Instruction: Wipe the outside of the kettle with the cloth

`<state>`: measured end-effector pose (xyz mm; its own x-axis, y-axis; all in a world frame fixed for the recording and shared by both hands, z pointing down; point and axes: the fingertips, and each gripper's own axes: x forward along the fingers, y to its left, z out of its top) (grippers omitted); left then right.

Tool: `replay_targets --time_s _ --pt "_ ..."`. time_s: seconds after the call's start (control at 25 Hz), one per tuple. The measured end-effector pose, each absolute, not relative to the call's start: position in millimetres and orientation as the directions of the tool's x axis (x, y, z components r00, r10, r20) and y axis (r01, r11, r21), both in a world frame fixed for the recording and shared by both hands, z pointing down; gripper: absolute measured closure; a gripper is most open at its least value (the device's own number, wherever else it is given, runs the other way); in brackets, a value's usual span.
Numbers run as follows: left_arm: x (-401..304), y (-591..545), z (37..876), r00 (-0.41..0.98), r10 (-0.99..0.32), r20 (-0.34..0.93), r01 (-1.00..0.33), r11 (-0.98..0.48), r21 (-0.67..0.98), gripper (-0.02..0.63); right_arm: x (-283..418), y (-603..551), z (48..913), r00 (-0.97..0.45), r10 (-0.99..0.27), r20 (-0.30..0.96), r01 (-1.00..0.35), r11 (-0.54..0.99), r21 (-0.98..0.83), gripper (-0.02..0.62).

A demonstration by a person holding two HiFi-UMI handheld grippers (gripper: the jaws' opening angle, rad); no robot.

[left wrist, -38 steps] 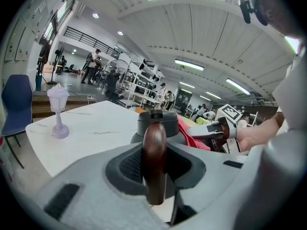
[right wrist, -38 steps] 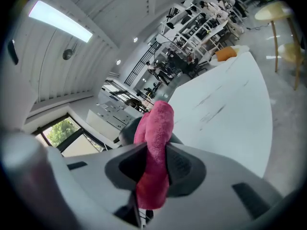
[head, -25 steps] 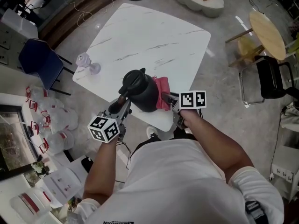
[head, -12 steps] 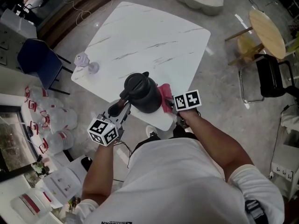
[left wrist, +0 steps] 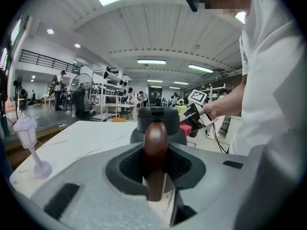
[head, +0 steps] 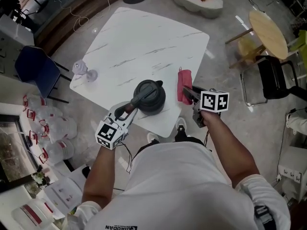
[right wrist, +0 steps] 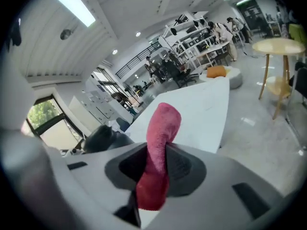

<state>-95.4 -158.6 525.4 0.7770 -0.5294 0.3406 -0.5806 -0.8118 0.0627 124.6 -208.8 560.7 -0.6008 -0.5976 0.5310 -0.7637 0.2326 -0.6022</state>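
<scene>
Pulling right of centre, the right tongs (head: 189,90) clench the pink cloth (head: 183,82), now clear of the kettle (head: 149,97) at mid-frame on the table (head: 144,37); the left tongs (head: 128,111) grip its handle (left wrist: 155,143). Wiping has paused, likely for repositioning.

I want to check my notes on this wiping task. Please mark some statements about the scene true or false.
1. The left gripper is shut on the handle of the kettle. True.
2. The right gripper is empty. False: it is shut on the pink cloth.
3. The cloth presses on the kettle. False: a gap shows between them in the head view.
4. A small lilac stemmed object stands on the white table. True.
</scene>
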Motion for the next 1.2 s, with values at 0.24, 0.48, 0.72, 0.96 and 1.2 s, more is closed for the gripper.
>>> replay_targets --time_s 0.24,0.48,0.72,0.96,1.2 --pt "-100.5 -147.2 532.5 0.811 -0.442 0.384 -0.486 -0.873 0.023 0.503 83.2 -202.0 502.7 -0.886 -0.391 0.249 -0.415 0.431 -0.801 0.494" --pt "-98.7 -144.4 538.3 0.793 -0.362 0.489 -0.422 -0.907 0.013 0.493 49.6 -193.9 478.3 -0.985 -0.144 0.093 -0.152 0.492 -0.857 0.494" --pt "-98.3 -149.8 540.0 0.748 -0.293 0.595 -0.367 -0.930 0.003 0.413 34.9 -212.5 486.0 -0.996 -0.017 0.086 -0.083 0.501 -0.861 0.494" --pt "-94.8 -139.7 547.9 0.669 -0.217 0.711 -0.281 -0.959 -0.028 0.466 13.3 -216.2 504.3 -0.967 0.194 0.162 -0.033 0.538 -0.842 0.494" --pt "-96.0 -142.3 551.5 0.580 -0.250 0.775 -0.179 -0.968 -0.179 0.485 9.0 -223.4 539.5 -0.891 0.269 0.366 -0.131 0.620 -0.773 0.495"
